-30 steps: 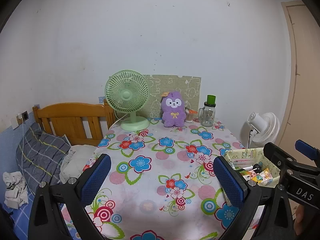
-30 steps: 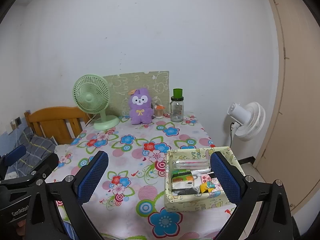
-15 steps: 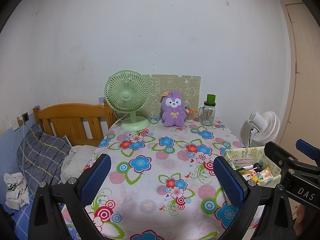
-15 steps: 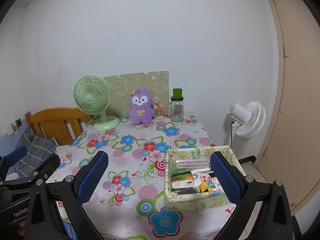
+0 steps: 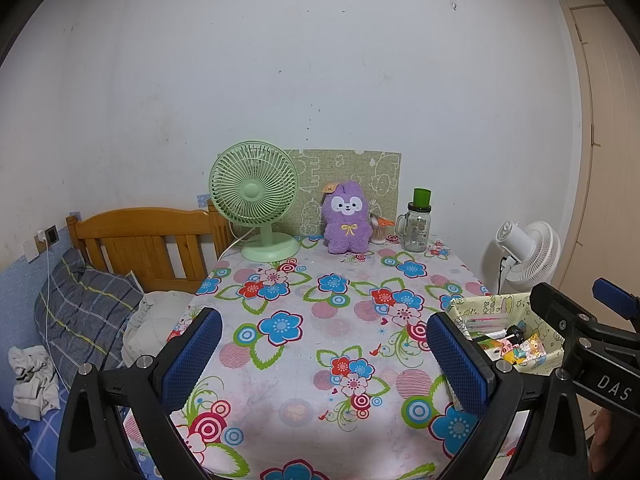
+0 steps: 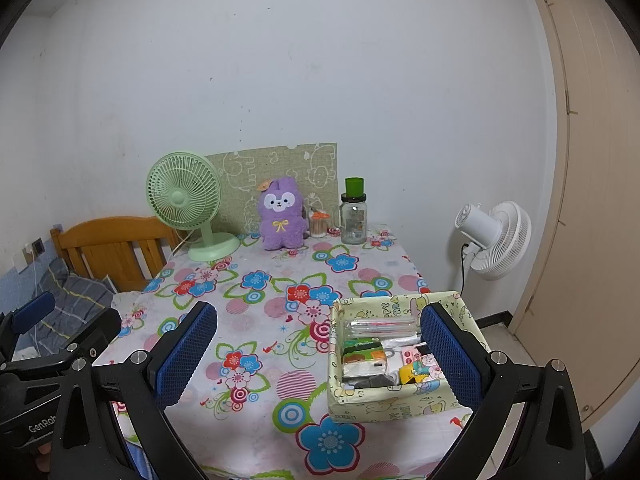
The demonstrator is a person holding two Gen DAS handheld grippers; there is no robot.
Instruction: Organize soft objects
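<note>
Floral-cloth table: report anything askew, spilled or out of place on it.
Nothing is spilled or toppled. The purple plush toy, green desk fan and glass jar with the green lid stand upright at the wall end. The patterned fabric box, crammed with packets, sits at the table's near right corner.

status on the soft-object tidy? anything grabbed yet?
Nothing looks done yet. The purple plush toy sits upright at the table's far edge between the green desk fan and the glass jar, untouched. In hand: nothing; the left hand-held gripper and right hand-held gripper are both open and empty. The patterned fabric box near the right gripper holds only small packets. All of it remains.
</note>
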